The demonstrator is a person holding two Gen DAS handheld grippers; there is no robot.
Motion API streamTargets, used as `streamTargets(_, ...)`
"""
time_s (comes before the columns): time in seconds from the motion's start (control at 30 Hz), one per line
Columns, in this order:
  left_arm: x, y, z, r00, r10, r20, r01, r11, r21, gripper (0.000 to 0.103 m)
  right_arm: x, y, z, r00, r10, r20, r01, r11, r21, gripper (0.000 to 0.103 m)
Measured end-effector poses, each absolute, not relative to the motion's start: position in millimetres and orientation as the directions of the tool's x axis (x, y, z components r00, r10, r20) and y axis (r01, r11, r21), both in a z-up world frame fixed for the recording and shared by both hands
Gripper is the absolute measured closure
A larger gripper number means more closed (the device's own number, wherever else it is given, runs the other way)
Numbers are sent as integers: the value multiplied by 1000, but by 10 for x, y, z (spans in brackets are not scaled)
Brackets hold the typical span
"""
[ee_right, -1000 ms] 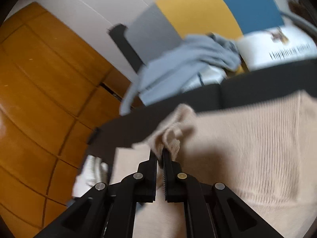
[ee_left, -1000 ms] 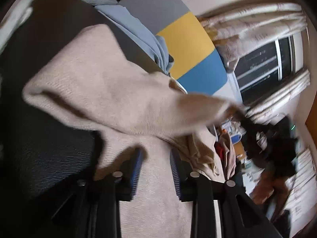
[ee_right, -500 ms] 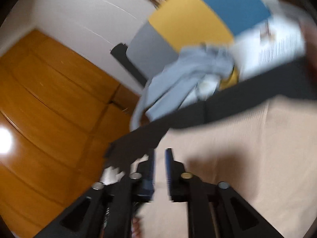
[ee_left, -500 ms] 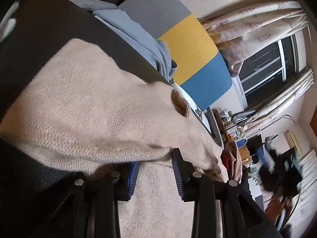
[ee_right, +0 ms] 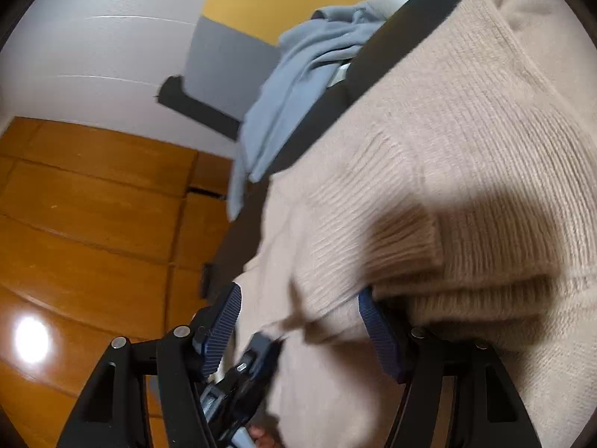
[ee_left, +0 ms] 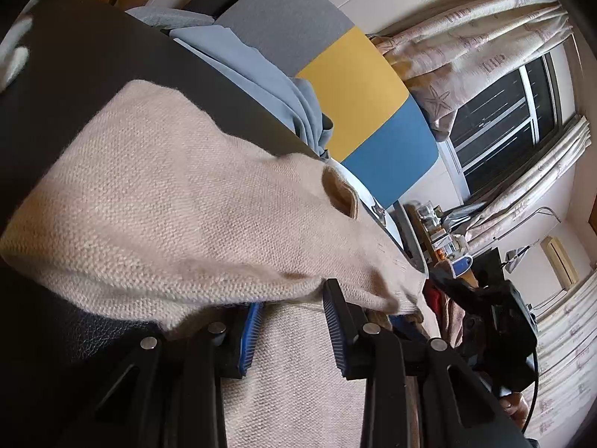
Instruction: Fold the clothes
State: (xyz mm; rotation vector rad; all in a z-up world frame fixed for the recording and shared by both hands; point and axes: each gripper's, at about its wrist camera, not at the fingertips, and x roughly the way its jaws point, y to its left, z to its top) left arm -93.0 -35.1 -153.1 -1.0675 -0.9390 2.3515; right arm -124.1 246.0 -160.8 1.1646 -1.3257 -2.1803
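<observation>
Left gripper (ee_left: 291,321) stands with its jaws apart, empty, and the folded edge of the beige sweater (ee_left: 179,201) lies just over the tips; the sweater covers the black surface (ee_left: 93,59) up to near its far edge, where a blue garment (ee_left: 261,86) hangs. I would flatten this fold before I take a new hold.

Right gripper (ee_right: 298,321) is also apart and grips nothing; a ribbed cuff (ee_right: 403,250) lies between the jaws, I think loose, but the picture is blurred. I would grasp the cuff squarely, both layers together.
</observation>
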Motion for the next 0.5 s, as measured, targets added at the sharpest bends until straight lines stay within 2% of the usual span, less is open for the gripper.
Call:
streamTargets(0.07,-932,-345,-1520,-635,581,-509,-73,-701,-709,71,-1272,2409,-1586,-629,-590,-506,-134,-559,818,39)
streamTargets(0.1,-931,-340,-1516,-635,580,-511,-73,-704,-707,71,-1289,2380,-1570,-639,-559,-528,-139,-591,794,53)
streamTargets(0.13,-929,-337,-1513,-635,578,-513,-74,-706,-705,71,-1308,2350,-1555,-646,-527,-552,-147,-624,767,85)
streamTargets(0.17,-915,-347,-1505,-636,580,-509,-75,-702,-708,71,-1334,2316,-1549,-643,-494,-585,-159,-662,733,99)
streamTargets(0.23,-871,-362,-1483,-637,595,-491,-89,-689,-720,66,-1370,2274,-1506,-637,-467,-613,-156,-701,696,98)
streamTargets(0.37,-658,-255,-1353,-583,694,-422,-241,-644,-726,58,-1420,2236,-1208,-637,-478,-605,-66,-748,660,98)
streamTargets(0.5,-747,-29,-1283,-554,660,-507,-267,-718,-643,57,-1562,2157,-670,-670,-518,-533,58,-751,657,98)
